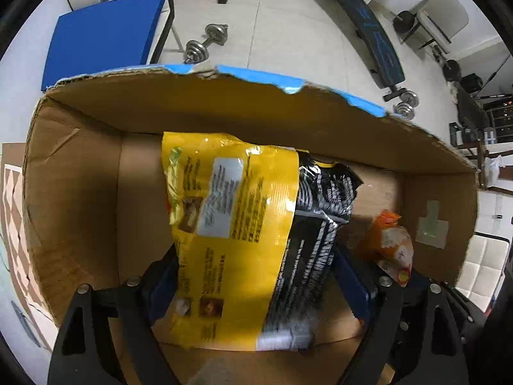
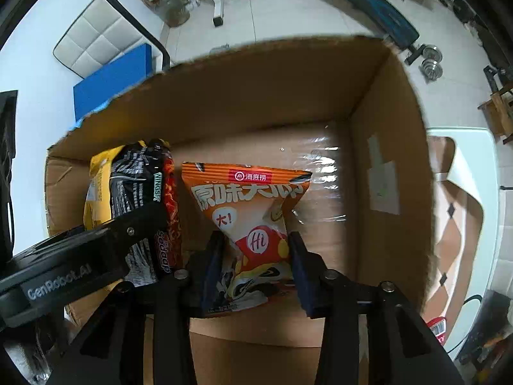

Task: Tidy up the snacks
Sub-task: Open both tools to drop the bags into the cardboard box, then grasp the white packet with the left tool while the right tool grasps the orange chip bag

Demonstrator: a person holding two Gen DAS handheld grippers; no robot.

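- The step in hand is judged to be setting snack packets down inside the open brown cardboard box, with both tools reaching into it.
- The glossy yellow foil packet and the black noodle packet with white print are held together between the fingers of the left gripper — the pair stands on edge, pressed face to face, near the box's left end.
- The orange crinkled snack bag with Chinese lettering is pinched at its lower half by the right gripper; the fingers are closed narrowly on it, and the bag is squeezed into a wedge.
- The orange bag's long axis runs from the fingers toward the far wall, with its sealed top edge pointing away and its printed face turned up to the camera.
- The yellow and black packets' long axes likewise run away from the left tool toward the far wall.
- For a tidy result, the orange bag would best be lowered just beside the black packet, parallel to it, and released only once its base is felt on the taped box floor — otherwise tipping is likely.
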